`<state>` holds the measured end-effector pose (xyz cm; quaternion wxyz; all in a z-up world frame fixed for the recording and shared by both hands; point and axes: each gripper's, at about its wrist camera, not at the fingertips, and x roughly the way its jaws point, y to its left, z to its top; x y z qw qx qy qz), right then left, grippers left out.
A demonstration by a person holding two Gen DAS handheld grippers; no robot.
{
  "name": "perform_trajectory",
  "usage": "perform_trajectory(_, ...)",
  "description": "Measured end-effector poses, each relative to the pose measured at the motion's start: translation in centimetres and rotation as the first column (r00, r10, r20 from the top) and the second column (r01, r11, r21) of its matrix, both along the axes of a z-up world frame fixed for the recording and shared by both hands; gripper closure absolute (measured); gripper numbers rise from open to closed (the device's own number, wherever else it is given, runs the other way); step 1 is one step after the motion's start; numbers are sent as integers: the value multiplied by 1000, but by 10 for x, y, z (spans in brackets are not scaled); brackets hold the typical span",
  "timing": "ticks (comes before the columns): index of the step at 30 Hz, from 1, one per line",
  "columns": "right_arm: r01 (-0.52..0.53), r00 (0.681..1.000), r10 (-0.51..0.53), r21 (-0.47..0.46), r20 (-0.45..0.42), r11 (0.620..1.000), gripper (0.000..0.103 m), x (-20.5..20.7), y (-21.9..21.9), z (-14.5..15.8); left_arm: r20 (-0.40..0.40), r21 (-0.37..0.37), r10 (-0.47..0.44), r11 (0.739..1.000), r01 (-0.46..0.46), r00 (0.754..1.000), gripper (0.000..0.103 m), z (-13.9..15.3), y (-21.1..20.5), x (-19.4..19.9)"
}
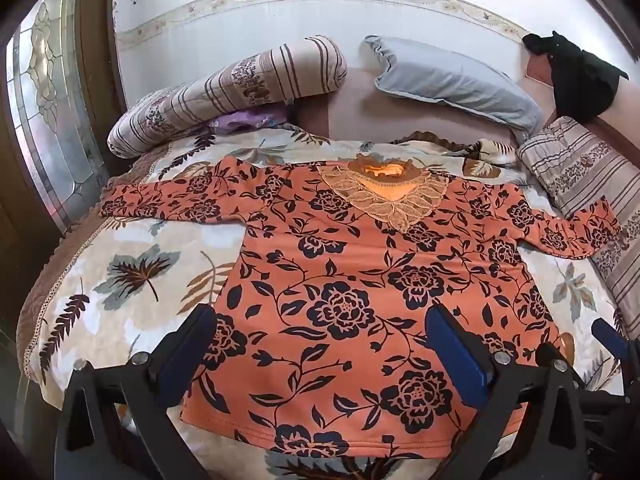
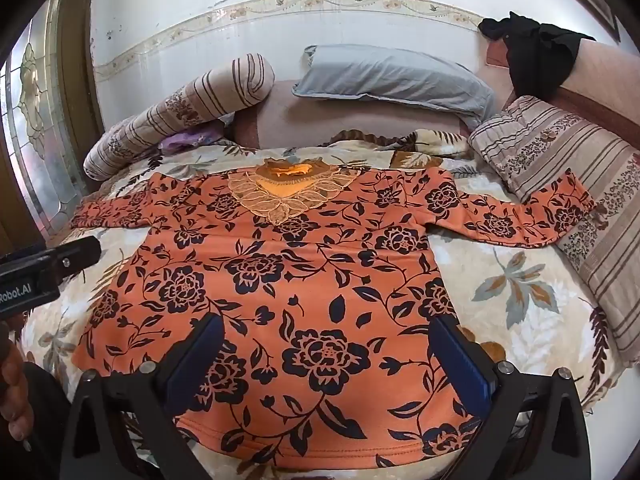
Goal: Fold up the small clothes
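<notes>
- The left gripper [image 1: 320, 344] hung over the blouse's hem, blue fingers [image 1: 188, 356] spread wide, holding nothing.
- The right gripper [image 2: 326, 354] hung likewise over the hem, jaws wide apart and empty.
- The blouse [image 1: 352, 292] lay flat, face up on the blanket [image 1: 132, 276], sleeves out toward nine and three o'clock, lace collar [image 1: 384, 196] at twelve.
- The three o'clock cuff rested on a striped cushion [image 2: 560, 168].
- Beyond the collar: a bolster [image 1: 224, 92] at eleven, a grey pillow [image 1: 452, 84] at one.
</notes>
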<state>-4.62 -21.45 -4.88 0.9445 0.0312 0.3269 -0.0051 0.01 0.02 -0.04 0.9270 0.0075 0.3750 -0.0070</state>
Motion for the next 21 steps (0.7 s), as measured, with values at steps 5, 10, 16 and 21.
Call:
perform_trajectory(5,1,1000,-2,-3,-9,1000,0,1,1,-1,-5,8,-2,1000,2,1000,0,0,-2,0)
perform_trajectory(10,3,1000,-3,-9,-11,1000,0,3,3,1,-17,-16,5,1000,-5,1000,0,-5,6,0)
perform_trajectory(16,4,1000,-4,-5,-4,1000,0,1,4,-1,-17,-12,6,1000,-6,1000,0,-5,6,2)
perform_trajectory(21,12,1000,-12,2,-8,1000,0,3,0,2,-17,-19,9,1000,-9,1000,0,-6,7,1)
